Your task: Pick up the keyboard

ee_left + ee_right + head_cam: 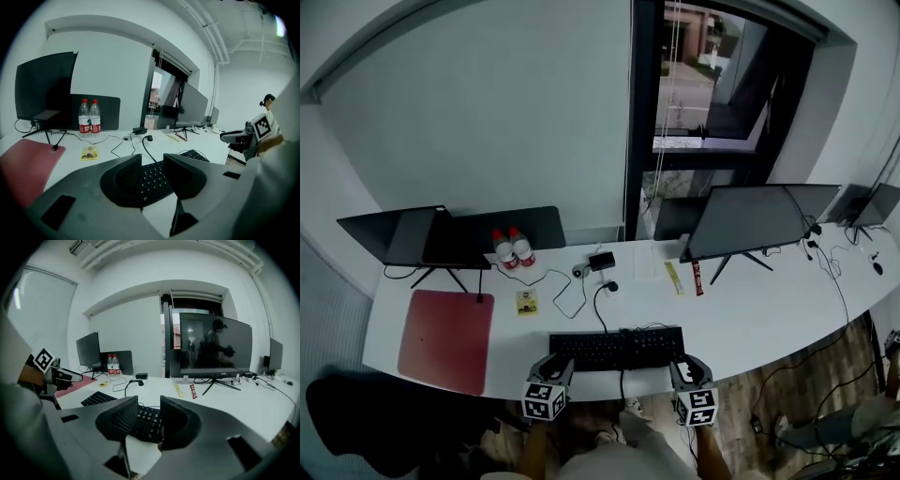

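The black keyboard [617,349] is lying near the front edge of the desk [769,319]. The left gripper [553,367] is hovering at its left end and the right gripper [686,367] at its right end, both with jaws standing apart and empty. This looks like the reach step. Next, both jaws need closing on the keyboard's ends, then lifting evenly.

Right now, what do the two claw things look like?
Both the left gripper and the right gripper are dark grey plastic, with two rounded, scooped jaws whose insides are bumpy. Each carries a white cube printed with black square markers.
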### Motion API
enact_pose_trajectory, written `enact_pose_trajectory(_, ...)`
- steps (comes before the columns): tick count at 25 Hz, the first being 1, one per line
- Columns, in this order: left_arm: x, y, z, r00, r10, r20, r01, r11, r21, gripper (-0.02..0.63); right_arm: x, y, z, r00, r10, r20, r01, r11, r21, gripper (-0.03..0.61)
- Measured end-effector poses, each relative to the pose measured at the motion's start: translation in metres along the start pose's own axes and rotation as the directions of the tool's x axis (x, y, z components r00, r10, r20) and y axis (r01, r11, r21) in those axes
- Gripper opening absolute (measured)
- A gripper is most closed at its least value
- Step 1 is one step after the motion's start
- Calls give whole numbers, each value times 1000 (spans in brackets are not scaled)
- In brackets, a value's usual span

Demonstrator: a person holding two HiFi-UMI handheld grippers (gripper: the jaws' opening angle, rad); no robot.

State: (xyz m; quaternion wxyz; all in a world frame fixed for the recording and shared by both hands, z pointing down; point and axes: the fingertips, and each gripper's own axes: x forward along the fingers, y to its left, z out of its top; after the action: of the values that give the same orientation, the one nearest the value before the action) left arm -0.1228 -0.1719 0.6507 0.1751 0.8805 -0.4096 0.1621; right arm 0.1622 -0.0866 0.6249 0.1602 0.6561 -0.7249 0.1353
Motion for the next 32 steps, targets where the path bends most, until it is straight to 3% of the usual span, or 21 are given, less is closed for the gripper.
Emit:
enact_pose_trajectory(19,60,20,29,985,165,-55,-168,984,-62,138,82,-81,23,995,98,-32,-97,995,36,147)
enact_pose_trajectory(32,69,29,21,980,162,-112,-169,984,-54,138,90,-88,11,992,108,-68,-103,993,65,150)
